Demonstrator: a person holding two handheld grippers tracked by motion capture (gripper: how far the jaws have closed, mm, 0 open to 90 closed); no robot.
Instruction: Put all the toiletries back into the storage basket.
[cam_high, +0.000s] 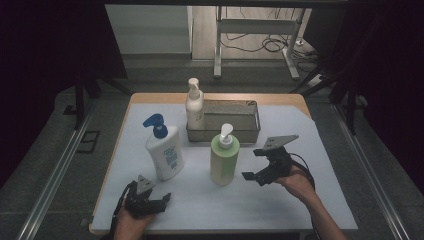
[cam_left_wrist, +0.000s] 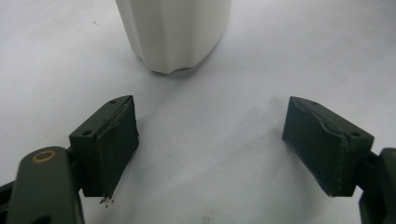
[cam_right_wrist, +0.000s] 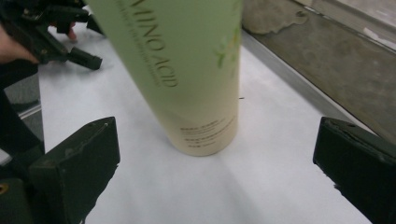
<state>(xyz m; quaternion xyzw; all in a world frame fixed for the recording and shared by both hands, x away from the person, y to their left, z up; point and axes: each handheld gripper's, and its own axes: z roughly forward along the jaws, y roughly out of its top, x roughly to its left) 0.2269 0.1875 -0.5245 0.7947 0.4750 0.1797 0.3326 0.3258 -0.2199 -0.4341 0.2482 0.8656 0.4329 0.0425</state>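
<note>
green bottle (cam_high: 224, 160) stands upright just left of right gripper (cam_high: 256, 175), jaws wide, not touching. left gripper (cam_high: 154, 199) wide too, white bottle (cam_high: 165, 150) just ahead.

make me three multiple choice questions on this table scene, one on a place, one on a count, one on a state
1. Where does the cream bottle stand?
A. in the metal tray
B. beside the left gripper
C. off the table

2. How many pump bottles are there?
A. two
B. three
C. four

3. How is the right gripper, near the green bottle?
A. shut on it
C. open, holding nothing
B. lying loose

Answers: 1 A, it rises from the tray's left end. 2 B, counting the blue-capped bottle. 3 C, its jaws stand wide apart, short of the bottle.
</note>
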